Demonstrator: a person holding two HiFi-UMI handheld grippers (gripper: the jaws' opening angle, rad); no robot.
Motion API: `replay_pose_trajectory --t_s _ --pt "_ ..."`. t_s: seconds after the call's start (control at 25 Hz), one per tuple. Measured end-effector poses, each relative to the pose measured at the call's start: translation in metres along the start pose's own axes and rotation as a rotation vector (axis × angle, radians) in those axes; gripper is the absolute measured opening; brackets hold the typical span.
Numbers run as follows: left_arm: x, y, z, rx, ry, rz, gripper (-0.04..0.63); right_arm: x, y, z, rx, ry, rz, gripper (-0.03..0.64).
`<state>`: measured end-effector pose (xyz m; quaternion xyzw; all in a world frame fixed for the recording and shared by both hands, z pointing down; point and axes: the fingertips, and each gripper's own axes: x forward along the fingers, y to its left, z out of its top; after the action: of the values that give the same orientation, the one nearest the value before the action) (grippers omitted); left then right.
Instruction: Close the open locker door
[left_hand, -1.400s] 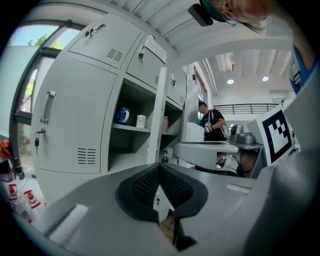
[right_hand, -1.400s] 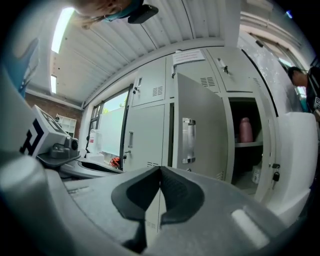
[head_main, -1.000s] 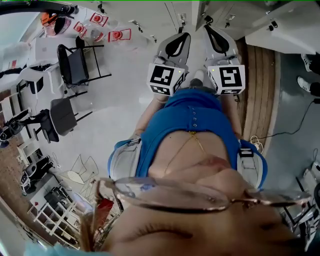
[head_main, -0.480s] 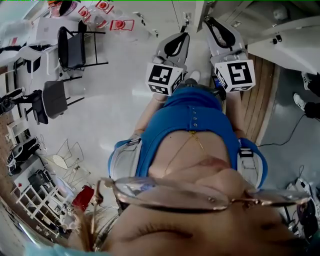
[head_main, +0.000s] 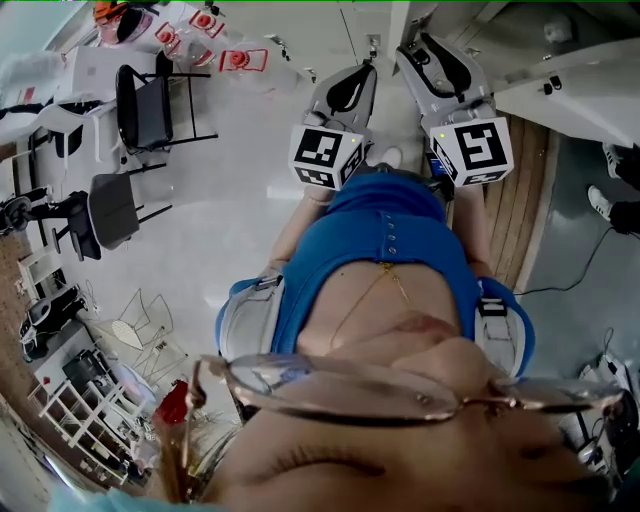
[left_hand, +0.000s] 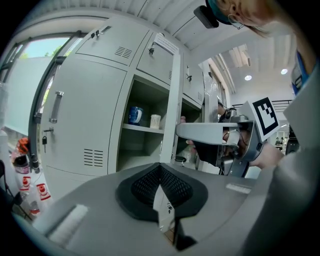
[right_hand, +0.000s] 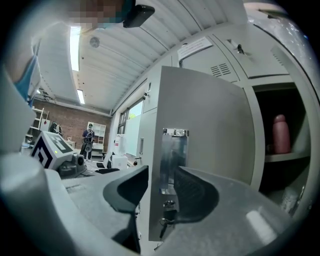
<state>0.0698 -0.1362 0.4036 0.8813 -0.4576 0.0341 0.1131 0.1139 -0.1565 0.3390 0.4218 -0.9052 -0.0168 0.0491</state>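
Observation:
The open grey locker door (right_hand: 210, 140) stands edge-on to my right gripper (right_hand: 161, 172). That gripper's jaws are opening and straddle the door's free edge at the metal lock plate (right_hand: 172, 150); a gap shows beside the left pad, so they do not press on it. A key (right_hand: 164, 222) hangs below the plate. In the left gripper view the same door (left_hand: 172, 95) juts out from the lockers, with the right gripper (left_hand: 200, 132) at it. My left gripper (left_hand: 160, 167) is shut and empty, short of the lockers. From above, the left gripper (head_main: 360, 75) and right gripper (head_main: 418, 48) point at the lockers.
Behind the door, a shelf holds a blue mug (left_hand: 134, 115) and a white cup (left_hand: 155, 121); a pink bottle (right_hand: 281, 134) stands in the right compartment. A closed locker door with a handle (left_hand: 55, 106) is at left. Black chairs (head_main: 150, 105) stand on the floor behind me.
The right gripper has moved forward and to the right, up to the lockers, and its jaws have spread. The left gripper has barely moved.

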Motion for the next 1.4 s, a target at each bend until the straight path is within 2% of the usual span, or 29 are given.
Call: replay_pose_trajectory --t_s 0.24,0.52,1.04,1.4 --pt "0.014 0.007 0.006 0.008 -0.002 -0.036 -0.002 0.01 -0.003 0.004 0.008 -0.019 -0.002 0.147" --pt "0.019 0.022 0.007 0.002 0.002 -0.06 -0.002 0.024 -0.004 0.004 0.047 -0.04 -0.001 0.114" --pt "0.03 0.059 0.01 0.002 0.001 -0.064 -0.002 0.063 -0.007 0.002 0.047 -0.046 -0.007 0.112" --pt "0.03 0.086 0.011 -0.007 0.004 -0.058 -0.002 0.092 -0.01 0.003 0.033 -0.037 -0.041 0.117"
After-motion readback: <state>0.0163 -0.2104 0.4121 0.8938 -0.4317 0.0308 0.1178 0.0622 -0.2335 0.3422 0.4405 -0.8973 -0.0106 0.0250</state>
